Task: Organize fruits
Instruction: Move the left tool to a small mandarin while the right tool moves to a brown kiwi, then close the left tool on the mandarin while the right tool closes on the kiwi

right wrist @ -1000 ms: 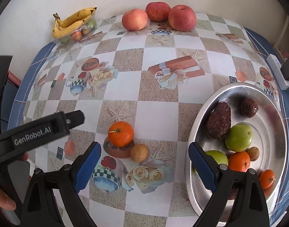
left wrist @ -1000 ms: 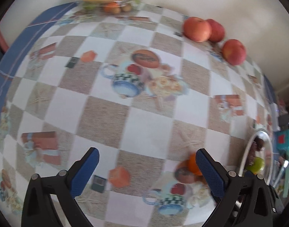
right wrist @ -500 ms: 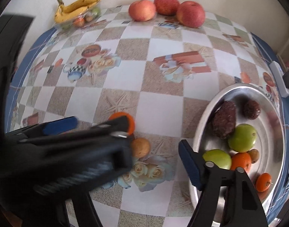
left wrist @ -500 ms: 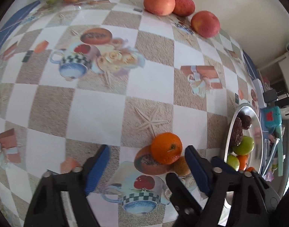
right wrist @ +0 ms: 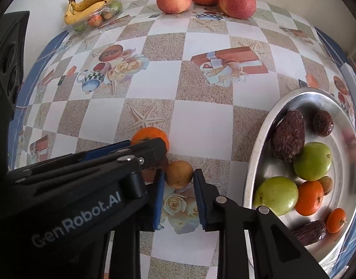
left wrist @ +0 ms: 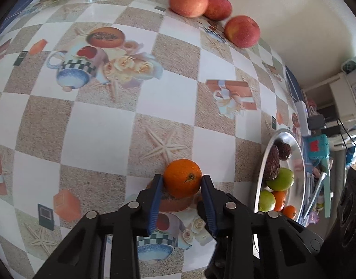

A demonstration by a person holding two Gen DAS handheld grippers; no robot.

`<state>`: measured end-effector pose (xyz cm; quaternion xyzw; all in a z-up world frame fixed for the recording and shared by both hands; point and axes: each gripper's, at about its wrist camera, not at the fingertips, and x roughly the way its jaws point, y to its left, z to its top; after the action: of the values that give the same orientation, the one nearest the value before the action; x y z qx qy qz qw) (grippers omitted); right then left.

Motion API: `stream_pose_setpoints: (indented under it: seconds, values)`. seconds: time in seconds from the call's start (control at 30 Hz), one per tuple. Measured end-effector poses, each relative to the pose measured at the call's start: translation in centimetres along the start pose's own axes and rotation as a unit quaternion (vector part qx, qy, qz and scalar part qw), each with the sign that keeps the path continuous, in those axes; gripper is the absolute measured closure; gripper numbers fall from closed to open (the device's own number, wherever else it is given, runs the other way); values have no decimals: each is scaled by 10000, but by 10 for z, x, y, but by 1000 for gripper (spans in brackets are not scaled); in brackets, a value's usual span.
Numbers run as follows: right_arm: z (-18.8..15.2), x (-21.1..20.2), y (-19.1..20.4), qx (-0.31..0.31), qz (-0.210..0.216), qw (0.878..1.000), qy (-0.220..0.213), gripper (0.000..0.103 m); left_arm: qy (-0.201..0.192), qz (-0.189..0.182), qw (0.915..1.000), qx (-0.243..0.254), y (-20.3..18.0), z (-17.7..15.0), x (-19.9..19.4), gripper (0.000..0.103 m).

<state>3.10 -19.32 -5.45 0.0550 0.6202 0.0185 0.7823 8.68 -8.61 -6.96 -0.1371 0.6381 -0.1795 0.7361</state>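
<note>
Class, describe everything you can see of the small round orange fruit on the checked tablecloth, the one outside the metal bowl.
The small round orange fruit has bright, finely dimpled peel and a small green stem scar facing the left camera. It sits on the checked printed tablecloth, over a printed picture, left of the shiny metal bowl. The left hand-held gripper has just been closing; its blue pads press both its sides. A smaller yellow-brown round fruit lies just beside it, inside the right hand-held gripper.

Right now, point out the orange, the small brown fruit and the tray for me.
orange (left wrist: 182,177): left wrist view, middle of its peel, between the blue pads.
brown fruit (right wrist: 179,174): right wrist view, centre of its top.
tray (right wrist: 254,162): right wrist view, left rim.
</note>
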Motion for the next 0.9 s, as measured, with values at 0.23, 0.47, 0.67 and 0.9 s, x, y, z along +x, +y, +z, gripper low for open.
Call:
stream_pose_setpoints:
  seconds: [0.23,0.47,0.67,0.9]
  values:
    - [3,-10,-3,13,-207,9996,-200,77,-353,347,9979,-406,26,7,-20,68]
    - [6,-28,-10,156,-252,9982,-514,77,-721,287,9959,-461,29,11,-44,68]
    - [6,-40,-12,260,-216,9972,-671,77,-873,261,9954,-301,14,13,-50,68]
    - [6,-42,-16,316,-240,9969,-686,77,-908,201,9956,-120,0,11,-51,68]
